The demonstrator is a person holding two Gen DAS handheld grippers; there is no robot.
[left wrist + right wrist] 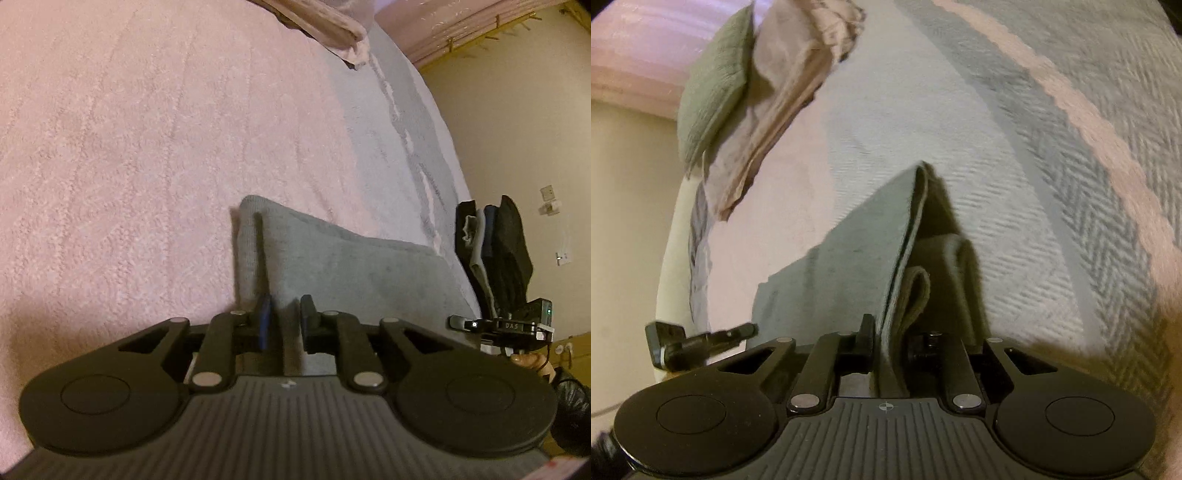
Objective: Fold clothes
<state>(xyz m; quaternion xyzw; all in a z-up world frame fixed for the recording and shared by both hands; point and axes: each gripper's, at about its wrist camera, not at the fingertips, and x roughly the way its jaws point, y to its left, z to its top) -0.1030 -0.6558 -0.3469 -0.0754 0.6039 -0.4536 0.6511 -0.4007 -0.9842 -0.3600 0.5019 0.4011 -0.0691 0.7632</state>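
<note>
Right gripper [888, 339] is sitting low in its own wrist view, its fingers [866, 332] clamping a doubled edge of the grey-green fleecy knit garment [849, 251]. Cloth is passing straight between the pads; a small folded loop of hem is showing just right of the fingers. From this grip the garment's folded ridge is running away toward 12 o'clock and ending in a point on the bed.

Left gripper [286, 314] is low in its own view, its blue-padded fingers [265, 317] standing slightly apart with a narrow gap. The garment is lying directly under and beyond the tips; one fold seems to be rising beside the left pad, but whether the pads are pressing cloth I cannot tell. From here the garment is stretching toward 1 to 2 o'clock, toward the other gripper at 3 o'clock.

Judgement: long axis is running gripper to gripper; both hands are at the near edge, the right one holding it firmly.

Beyond: pink textured bed cover [147, 129] with a grey herringbone blanket [1052, 184] over it.

Far, at 10 to 11 o'clock in the right view: a beige crumpled cloth [790, 92] beside a green quilted cushion [713, 85].

Count: grippers two; garment in hand one; beige cloth one; cushion one.
</note>
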